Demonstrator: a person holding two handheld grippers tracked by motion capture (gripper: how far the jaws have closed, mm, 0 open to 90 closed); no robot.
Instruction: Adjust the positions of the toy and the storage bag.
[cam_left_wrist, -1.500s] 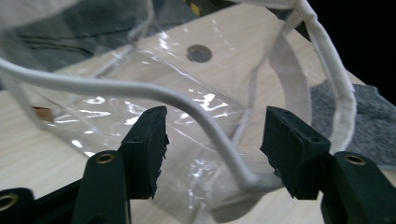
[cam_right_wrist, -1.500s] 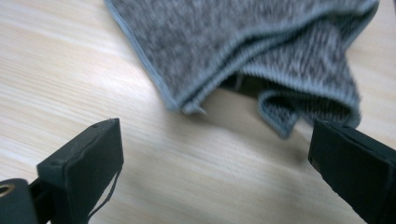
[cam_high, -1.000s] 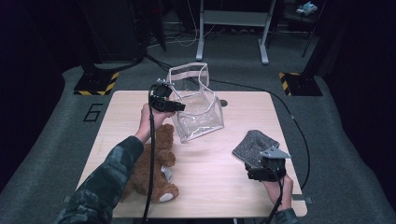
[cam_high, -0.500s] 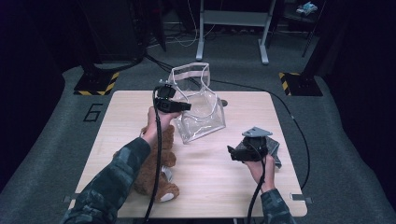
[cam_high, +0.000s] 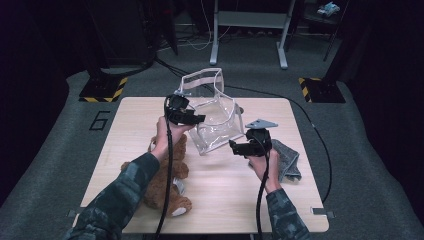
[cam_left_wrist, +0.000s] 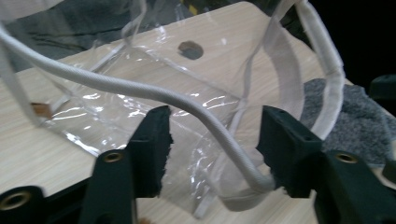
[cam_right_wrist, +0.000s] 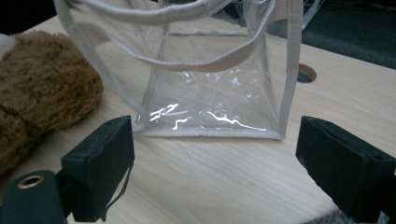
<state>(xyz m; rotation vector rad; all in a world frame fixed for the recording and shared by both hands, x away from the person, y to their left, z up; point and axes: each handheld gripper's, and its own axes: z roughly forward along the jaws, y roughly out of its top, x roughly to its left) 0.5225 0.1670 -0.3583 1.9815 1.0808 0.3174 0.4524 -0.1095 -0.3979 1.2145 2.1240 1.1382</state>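
Clear plastic bag (cam_high: 212, 117) stands upright between the two tongs, empty. Left gripper (cam_left_wrist: 212, 140) has just been opening; its jaws are released, the bag's white cord handle (cam_left_wrist: 140, 91) loose between them. Right gripper (cam_right_wrist: 212, 163), jaws spread wide, faces the bag's base without touching.

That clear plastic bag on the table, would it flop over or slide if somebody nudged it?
The clear bag would probably crumple rather than resist: its thin walls already show creases and glare. Empty, it likely weighs little, so a nudge might slide it across the smooth table. Its cord handle sags, so it seems limp.
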